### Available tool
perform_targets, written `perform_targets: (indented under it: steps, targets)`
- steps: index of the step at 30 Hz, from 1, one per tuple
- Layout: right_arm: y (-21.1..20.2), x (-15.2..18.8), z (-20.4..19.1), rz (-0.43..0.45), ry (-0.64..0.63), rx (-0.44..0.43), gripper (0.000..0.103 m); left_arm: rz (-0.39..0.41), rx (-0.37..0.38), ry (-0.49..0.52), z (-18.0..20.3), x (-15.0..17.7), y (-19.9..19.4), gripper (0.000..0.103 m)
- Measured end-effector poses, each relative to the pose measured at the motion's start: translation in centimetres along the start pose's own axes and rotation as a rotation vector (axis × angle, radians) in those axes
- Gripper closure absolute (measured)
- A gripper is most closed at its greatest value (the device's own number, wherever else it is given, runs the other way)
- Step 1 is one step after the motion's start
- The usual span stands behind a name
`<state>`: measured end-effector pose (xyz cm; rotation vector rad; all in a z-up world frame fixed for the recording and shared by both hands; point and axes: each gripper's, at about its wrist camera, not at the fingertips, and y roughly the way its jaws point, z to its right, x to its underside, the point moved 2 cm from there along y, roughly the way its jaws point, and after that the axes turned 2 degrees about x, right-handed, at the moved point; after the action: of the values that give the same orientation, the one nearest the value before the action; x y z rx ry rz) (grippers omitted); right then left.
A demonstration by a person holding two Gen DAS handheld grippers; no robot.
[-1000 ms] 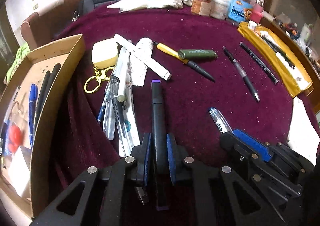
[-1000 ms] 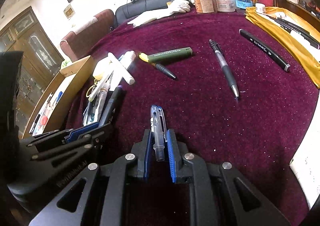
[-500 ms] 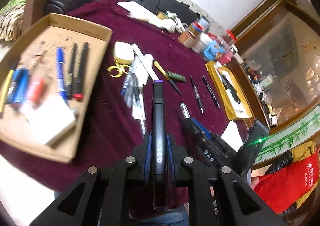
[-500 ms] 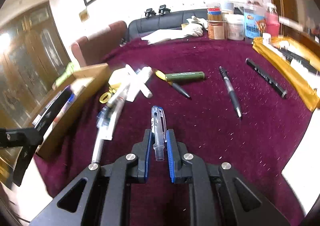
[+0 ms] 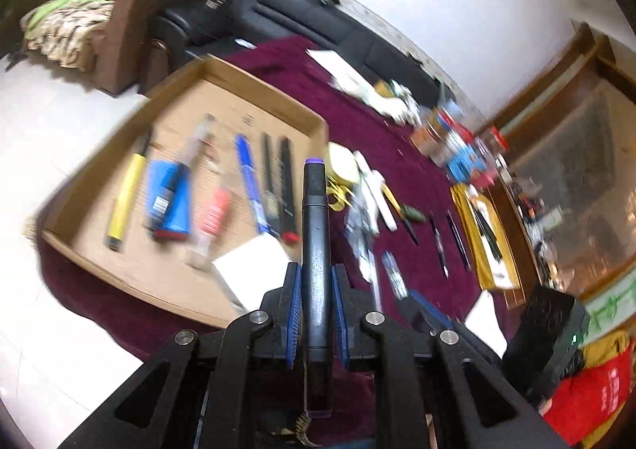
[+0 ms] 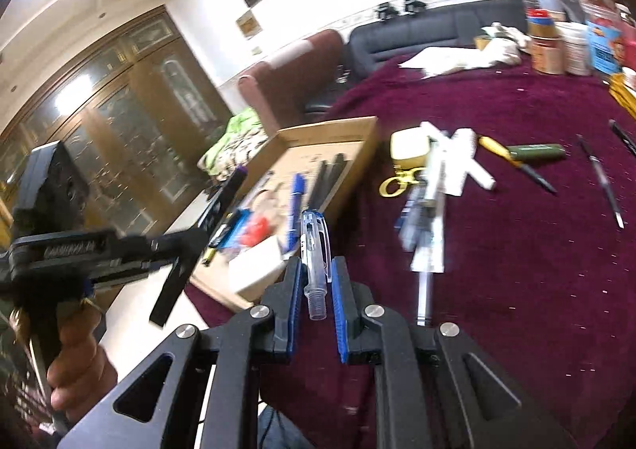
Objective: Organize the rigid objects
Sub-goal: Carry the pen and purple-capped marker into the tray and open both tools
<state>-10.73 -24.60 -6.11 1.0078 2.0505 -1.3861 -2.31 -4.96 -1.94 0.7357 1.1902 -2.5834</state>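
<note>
Between left gripper (image 5: pixel 317 310) pads, black marker (image 5: pixel 316 250), lengthwise

Left tongs (image 5: pixel 317 313) clamped tight on a black marker (image 5: pixel 316 250) gripped mid-barrel, blue-padded fingers (image 5: pixel 295 313) pressing both sides, pointing downward at a slant; seen side-on in the right wrist view as left tongs (image 6: pixel 190 238), held by a bare hand (image 6: pixel 75 373) wrapped round the handle below; right tongs (image 6: pixel 316 290) likewise closed, blue pads (image 6: pixel 340 313) pinching a clear pen (image 6: pixel 315 258) near its threaded end, angled downward.
</note>
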Motion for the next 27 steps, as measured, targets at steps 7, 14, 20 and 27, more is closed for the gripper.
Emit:
perform_targets:
  steps: [7,14,20,27]
  targets:
    - [2.7,-0.9,-1.6,-0.047,-0.002,-0.070,0.089,0.044,-0.059,-0.072,-4.6,-2.4,-0.7,0.089]
    - [6.7,-2.8,-2.9,-0.094,-0.035,-0.043,0.089,0.024,-0.097,-0.058,-5.6,-4.3,1.7,0.089]
    - [9.7,-4.3,-3.5,-0.126,-0.056,0.019,0.089,0.006,-0.184,0.008,-6.8,-7.0,3.2,0.089]
    - [13.2,-5.4,-4.0,-0.146,-0.100,0.093,0.089,-0.051,-0.301,0.115,-8.4,-8.7,5.3,0.089]
